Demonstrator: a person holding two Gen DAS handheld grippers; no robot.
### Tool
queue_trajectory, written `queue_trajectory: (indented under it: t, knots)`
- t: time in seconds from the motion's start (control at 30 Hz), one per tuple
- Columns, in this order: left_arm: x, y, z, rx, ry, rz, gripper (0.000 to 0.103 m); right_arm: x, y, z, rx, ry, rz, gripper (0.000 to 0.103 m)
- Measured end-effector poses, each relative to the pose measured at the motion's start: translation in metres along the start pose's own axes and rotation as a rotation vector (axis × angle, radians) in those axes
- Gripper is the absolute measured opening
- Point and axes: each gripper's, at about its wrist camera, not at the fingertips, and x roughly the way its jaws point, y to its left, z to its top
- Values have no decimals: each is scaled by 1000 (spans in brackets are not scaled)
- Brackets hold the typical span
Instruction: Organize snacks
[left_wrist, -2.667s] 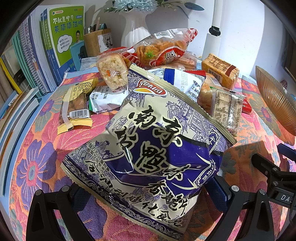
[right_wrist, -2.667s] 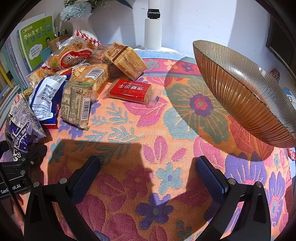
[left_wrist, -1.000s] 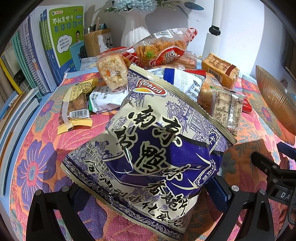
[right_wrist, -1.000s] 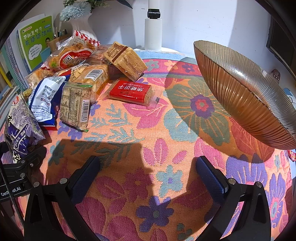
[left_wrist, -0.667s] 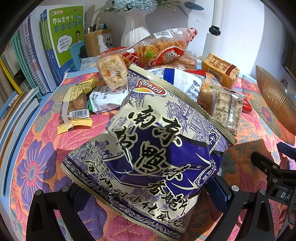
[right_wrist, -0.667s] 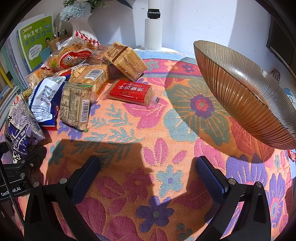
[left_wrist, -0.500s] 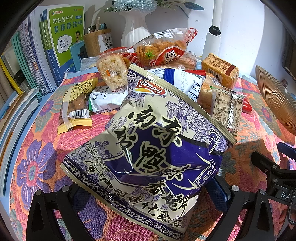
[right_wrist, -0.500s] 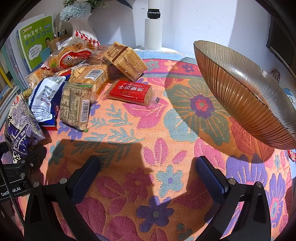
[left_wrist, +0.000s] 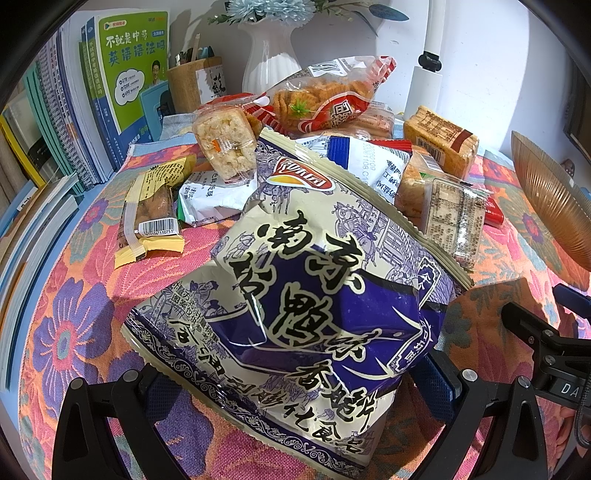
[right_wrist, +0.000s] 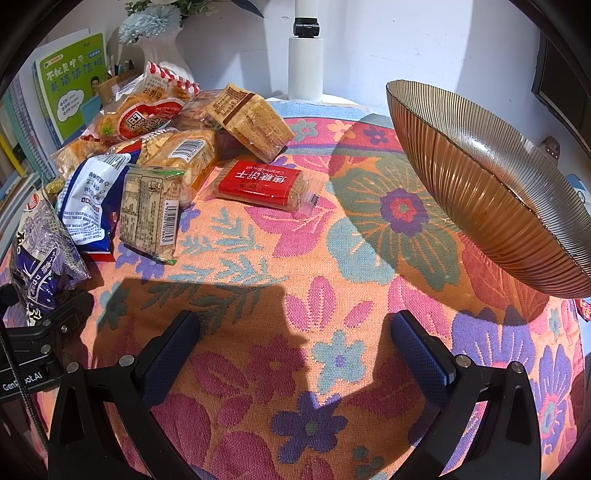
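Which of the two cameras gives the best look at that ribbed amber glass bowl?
The right wrist view: the amber bowl shows nearly whole there, with its rim and ribbed wall, on the flowered cloth. The left wrist view catches only a cropped slice at its right edge.

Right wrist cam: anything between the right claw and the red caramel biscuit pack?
Nothing. In the right wrist view, only bare floral tablecloth, partly in shadow, lies between the open right claw and the red caramel biscuit pack.
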Motion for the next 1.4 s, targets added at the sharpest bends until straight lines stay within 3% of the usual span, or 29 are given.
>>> queue_trajectory:
  t: [0.43, 0.5, 0.63, 0.73, 1.03, 1.1, 1.13, 1.17, 1.23, 1.33, 1.4]
  knots:
    - [-13, 10, -14, 43, 45, -43, 103, -4, -2, -3, -30, 28, 34, 103]
    - [-25, 20, -23, 38, 60, -63, 103, -9, -6, -4, -38, 36, 92, 103]
    - [-44, 38, -20, 4, 21, -126, 103, -20, -24, 5, 104, 28, 392, 103]
    - [-53, 39, -7, 31, -42, -139, 103, -18, -25, 20, 173, 24, 551, 103]
    - [-24, 17, 20, 179, -10, -197, 103, 25, 26, 64, 86, 43, 495, 103]
    - [-14, 12, 23, 203, 5, -183, 101, 31, 30, 64, 65, 43, 465, 98]
    - [-12, 12, 22, 200, 2, -186, 96, 27, 34, 64, 22, 4, 427, 77]
    - [-14, 13, 22, 184, -7, -208, 85, 26, 36, 62, 10, -3, 465, 37]
    - [-20, 16, 22, 163, -25, -209, 73, 25, 31, 60, 60, -14, 529, 27]
    - [-30, 20, 20, 139, -49, -204, 71, 22, 22, 58, 103, -51, 581, 17]
    - [-35, 22, 19, 125, -58, -190, 70, 18, 17, 59, 125, -74, 603, 17]
